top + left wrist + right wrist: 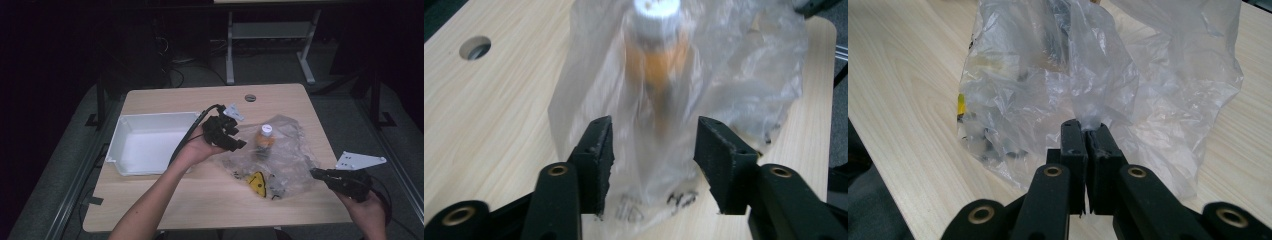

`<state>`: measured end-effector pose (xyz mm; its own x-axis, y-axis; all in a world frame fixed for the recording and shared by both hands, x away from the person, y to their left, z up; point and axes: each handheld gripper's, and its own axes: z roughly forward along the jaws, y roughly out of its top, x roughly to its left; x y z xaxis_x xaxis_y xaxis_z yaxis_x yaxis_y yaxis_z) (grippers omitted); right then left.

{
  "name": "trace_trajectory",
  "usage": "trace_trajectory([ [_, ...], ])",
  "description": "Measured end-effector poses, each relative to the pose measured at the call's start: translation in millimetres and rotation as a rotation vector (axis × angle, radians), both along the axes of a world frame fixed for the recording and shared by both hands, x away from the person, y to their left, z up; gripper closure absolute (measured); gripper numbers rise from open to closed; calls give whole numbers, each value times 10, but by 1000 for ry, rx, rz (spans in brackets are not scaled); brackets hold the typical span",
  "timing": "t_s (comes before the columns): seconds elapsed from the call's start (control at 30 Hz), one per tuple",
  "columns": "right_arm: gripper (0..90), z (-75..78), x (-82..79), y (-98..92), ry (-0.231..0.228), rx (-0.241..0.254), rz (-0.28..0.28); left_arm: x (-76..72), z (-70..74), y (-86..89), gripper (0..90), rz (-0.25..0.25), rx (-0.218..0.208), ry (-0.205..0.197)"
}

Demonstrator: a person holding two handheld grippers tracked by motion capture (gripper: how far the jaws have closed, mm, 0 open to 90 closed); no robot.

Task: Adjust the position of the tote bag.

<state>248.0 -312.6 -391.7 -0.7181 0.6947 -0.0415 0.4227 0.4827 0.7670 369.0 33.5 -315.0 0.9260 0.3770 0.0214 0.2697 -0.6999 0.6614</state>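
Note:
A crumpled clear plastic bag [292,150] lies on the right half of the wooden table [200,200]. Inside it stands an orange bottle [265,137] with a white cap, and a yellow triangular item [257,182] lies near the bag's front edge. My left gripper [239,143] hovers just left of the bottle. In the left gripper view its jaws [654,150] stand open on either side of loose bag film [734,75], with the blurred bottle [656,60] behind. My right gripper [315,173] is at the bag's right edge, shut on a pinch of the bag [1048,65], as the right gripper view [1087,132] shows.
A white rectangular bin [120,135] sits on the table's left side, under the left forearm. A round cable hole [250,97] lies near the far edge. Another table's legs stand on the dark floor beyond.

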Motion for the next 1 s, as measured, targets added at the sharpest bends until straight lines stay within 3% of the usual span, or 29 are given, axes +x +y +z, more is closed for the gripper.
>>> trace_trajectory([
  [0.27, 871, -7, 3, -20, 3, 17, 2, 147, -97, -282, 347, -5, 1, 16],
  [0.43, 871, -8, 8, -30, -1, 8, 6, 233, -171, -378, 343, -8, 35, 42],
  [0.7, 871, 1, -1, -21, -5, 13, 10, 274, -252, -425, 518, -40, 67, 71],
  [1.0, 870, 9, -8, -30, -14, 13, 7, 273, -269, -423, 697, -56, 49, 76],
])
